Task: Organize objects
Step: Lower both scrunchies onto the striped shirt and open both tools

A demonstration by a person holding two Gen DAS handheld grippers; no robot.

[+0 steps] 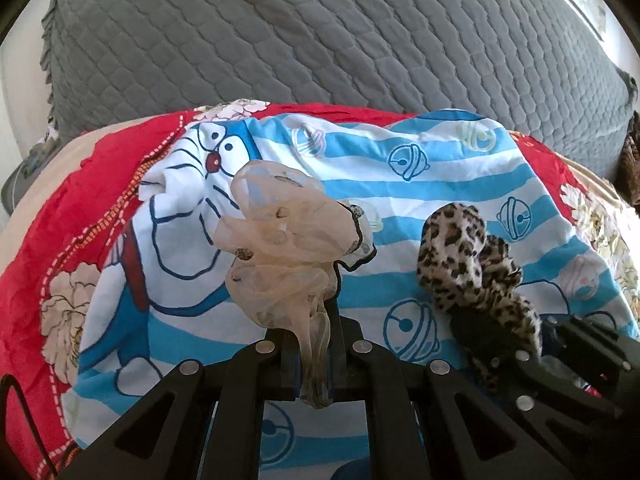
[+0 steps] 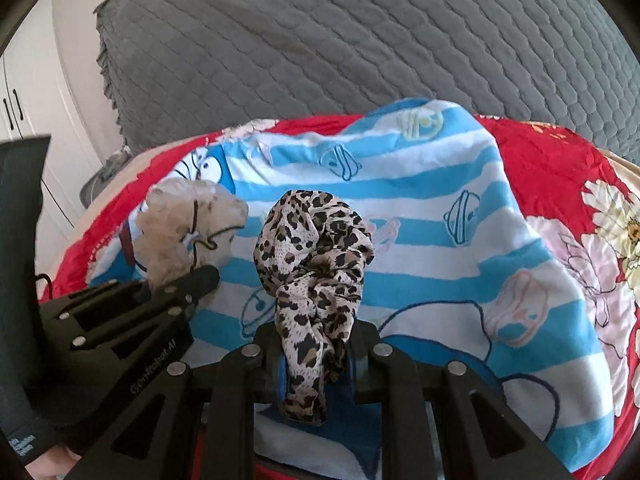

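While both hair ties are lifted clear of the bed, the sorting looks only partly done. The sheer beige scrunchie (image 1: 276, 240) is pinched at its lower end by the left claw (image 1: 310, 344), its ruffles standing above the blue striped cartoon blanket (image 1: 460, 184). Just beside it, the leopard-print scrunchie (image 2: 316, 256) is clamped the same way in the right claw (image 2: 316, 356). Neither has been set down, and no box or tray for them shows in either view, so where they belong cannot be told. Under the blanket lies a red floral quilt (image 2: 540, 160), with a grey quilted cover (image 1: 320, 40) behind.
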